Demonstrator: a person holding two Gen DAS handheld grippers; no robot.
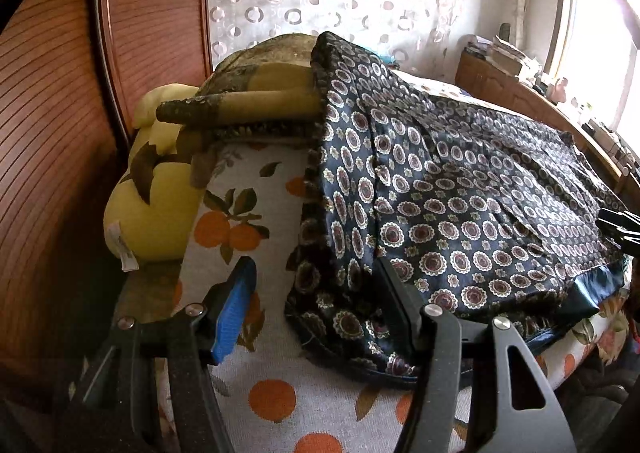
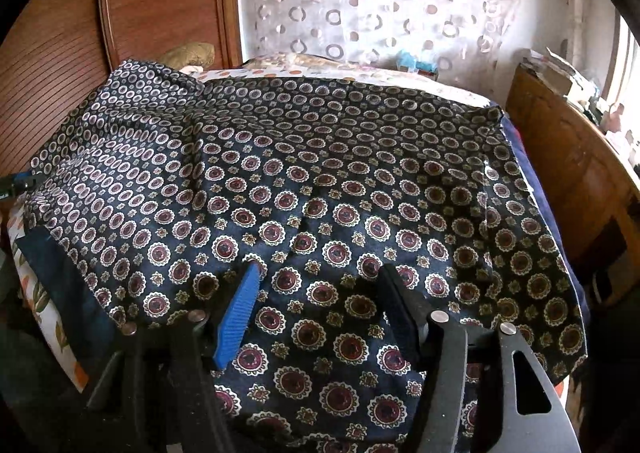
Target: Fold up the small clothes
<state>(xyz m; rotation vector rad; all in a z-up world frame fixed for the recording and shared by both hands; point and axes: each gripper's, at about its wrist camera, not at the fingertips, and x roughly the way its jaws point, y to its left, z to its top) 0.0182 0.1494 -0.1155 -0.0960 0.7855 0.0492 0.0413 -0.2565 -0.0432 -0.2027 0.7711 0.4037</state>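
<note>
1. Patterned garment (image 1: pixel 460 189), dark navy with red-and-white medallions, lies spread over the right part of the bed in the left wrist view; its left edge hangs over a bedspread (image 1: pixel 264 205) printed with oranges.
2. Left gripper (image 1: pixel 316 285) stands released, blue pad on the left and black finger on the right; the near left edge of the cloth lies between them, unpinched.
3. Yellow pillow (image 1: pixel 160 197) sits far left beside a wooden wardrobe (image 1: pixel 52 125); the right gripper's tip (image 1: pixel 618 223) shows at the right edge.
4. In the right wrist view the garment (image 2: pixel 320 181) fills the middle, a plain navy band (image 2: pixel 60 265) near left.
5. Right gripper (image 2: pixel 318 289) hangs released above the cloth, grasping nothing; a wooden cabinet (image 2: pixel 568 173) stands right.
</note>
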